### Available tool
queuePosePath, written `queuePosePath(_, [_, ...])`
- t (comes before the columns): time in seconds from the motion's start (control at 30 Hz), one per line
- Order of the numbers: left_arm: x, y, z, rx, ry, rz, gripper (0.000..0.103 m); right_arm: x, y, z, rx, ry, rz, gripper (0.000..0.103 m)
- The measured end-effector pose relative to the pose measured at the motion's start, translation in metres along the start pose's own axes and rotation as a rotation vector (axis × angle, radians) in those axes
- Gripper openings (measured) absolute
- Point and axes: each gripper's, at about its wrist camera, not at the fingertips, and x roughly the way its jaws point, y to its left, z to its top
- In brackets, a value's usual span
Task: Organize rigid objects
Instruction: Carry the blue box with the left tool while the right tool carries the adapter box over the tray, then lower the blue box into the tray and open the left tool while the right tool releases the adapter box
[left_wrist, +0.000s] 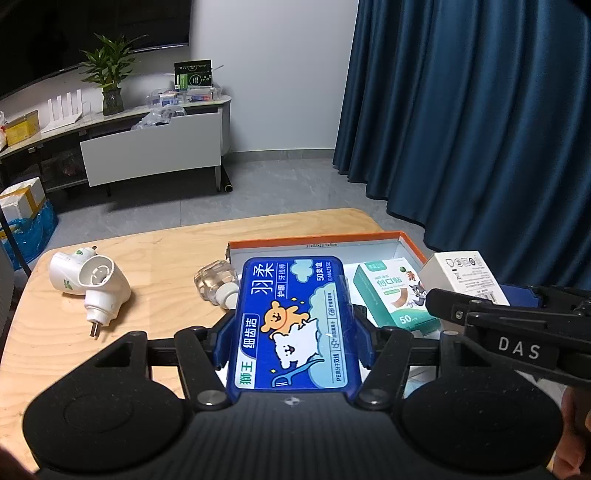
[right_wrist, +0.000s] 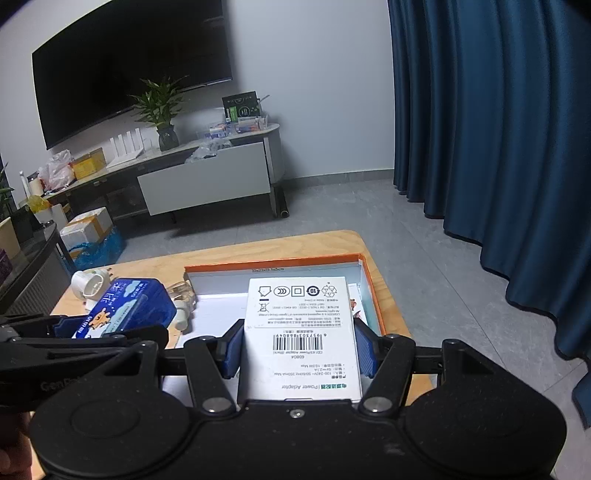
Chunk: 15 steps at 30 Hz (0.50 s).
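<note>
- Pale wooden worktop (left_wrist: 155, 258) stands on a grey tiled floor, with a dark blue curtain (left_wrist: 480, 110) behind it.
- Left gripper (left_wrist: 291, 332) is clamped by its blue pads on a blue plastic dental-floss box with a cartoon bear label (left_wrist: 291, 321), held over the near-left edge of the orange-rimmed cardboard tray (left_wrist: 314, 240).
- Right gripper (right_wrist: 299, 350) is closed on a white power-adapter carton with a barcode (right_wrist: 301, 332), held above the same tray (right_wrist: 273, 263).
- Inside the tray lies a green-and-white plaster box (left_wrist: 395, 295).
- Left of the tray, on the worktop, lie a clear liquid bottle with a white cap (left_wrist: 218, 284) and two white plug-in heaters (left_wrist: 92, 280).
</note>
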Motion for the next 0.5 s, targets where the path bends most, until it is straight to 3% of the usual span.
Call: queuePosePath(0.5, [0.025, 0.003, 0.011, -0.002, 0.025, -0.005, 0.063, 0.042, -0.007, 0.022, -0.006, 0.027, -0.012, 0.071])
